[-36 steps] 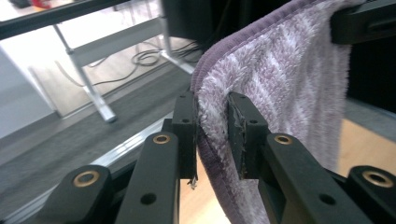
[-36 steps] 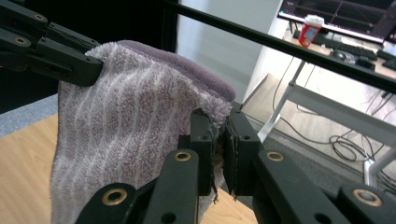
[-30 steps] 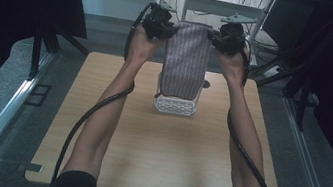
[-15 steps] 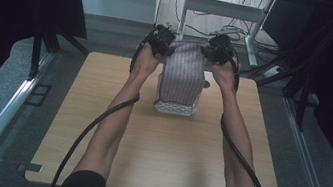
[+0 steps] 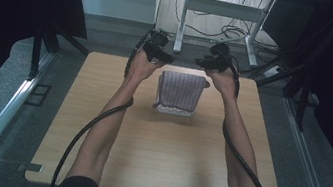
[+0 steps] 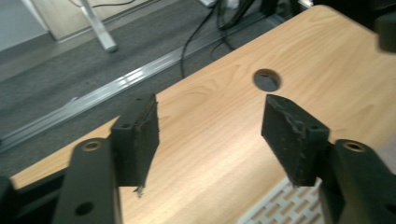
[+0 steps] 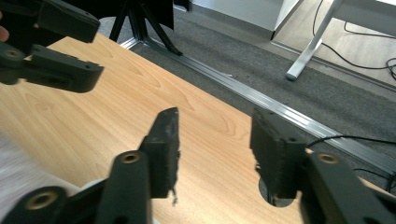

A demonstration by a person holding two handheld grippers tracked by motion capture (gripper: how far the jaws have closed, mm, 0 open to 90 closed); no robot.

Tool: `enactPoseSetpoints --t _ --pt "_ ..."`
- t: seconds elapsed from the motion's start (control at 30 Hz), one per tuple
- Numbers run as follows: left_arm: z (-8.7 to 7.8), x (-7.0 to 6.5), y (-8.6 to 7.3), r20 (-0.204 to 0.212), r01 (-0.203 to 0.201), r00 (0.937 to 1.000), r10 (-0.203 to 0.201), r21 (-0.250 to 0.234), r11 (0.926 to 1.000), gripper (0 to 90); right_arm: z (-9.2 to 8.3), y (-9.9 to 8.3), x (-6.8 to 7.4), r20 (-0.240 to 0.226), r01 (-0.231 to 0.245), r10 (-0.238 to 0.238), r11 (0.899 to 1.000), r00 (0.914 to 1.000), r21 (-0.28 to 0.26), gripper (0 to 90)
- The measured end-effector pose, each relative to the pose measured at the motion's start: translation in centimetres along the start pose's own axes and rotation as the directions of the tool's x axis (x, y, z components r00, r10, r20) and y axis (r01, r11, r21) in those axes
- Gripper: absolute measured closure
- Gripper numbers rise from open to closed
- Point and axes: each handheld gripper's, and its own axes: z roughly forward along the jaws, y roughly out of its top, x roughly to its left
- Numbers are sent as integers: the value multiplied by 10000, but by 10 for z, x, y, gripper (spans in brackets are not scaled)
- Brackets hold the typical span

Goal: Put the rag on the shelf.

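Pale wood tabletop (image 5: 157,168) over grey carpet. Striped cloth (image 5: 181,90) draped over white basket (image 5: 172,109). Left claw (image 5: 159,58), right claw (image 5: 208,63) just opened, empty (cloth released).

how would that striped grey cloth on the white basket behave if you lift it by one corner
The striped grey cloth is draped over the white slotted plastic basket and hangs over its sides, so it is probably floppy and would sag. It looks thin, so likely light. Pulling on it might drag the small basket across the smooth wooden table.
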Motion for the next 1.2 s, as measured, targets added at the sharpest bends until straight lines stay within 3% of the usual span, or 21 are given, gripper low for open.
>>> enactPoseSetpoints --t 0.13,0.23,0.5,0.97,1.2 --pt "-9 -6 -3 379 -99 9992 112 -351 9993 283 -5 -5 1 -147 -148 147 9998 9998 -98 432" --pt "-14 -10 -5 719 -220 9971 262 -586 9980 248 -9 -9 4 -77 19 -20 9999 10000 -111 408" --pt "-23 -16 -12 1210 -283 9919 393 -912 9954 210 -18 -15 12 -345 90 -102 9994 9994 -342 347" --pt "-43 -24 -31 1786 -430 9816 681 -1413 9890 158 -33 -24 33 -1026 277 -333 9981 9942 -555 234" --pt "-50 -30 -44 1808 -479 9807 741 -1451 9883 137 -40 -33 43 -1224 450 -509 9977 9912 -503 198"
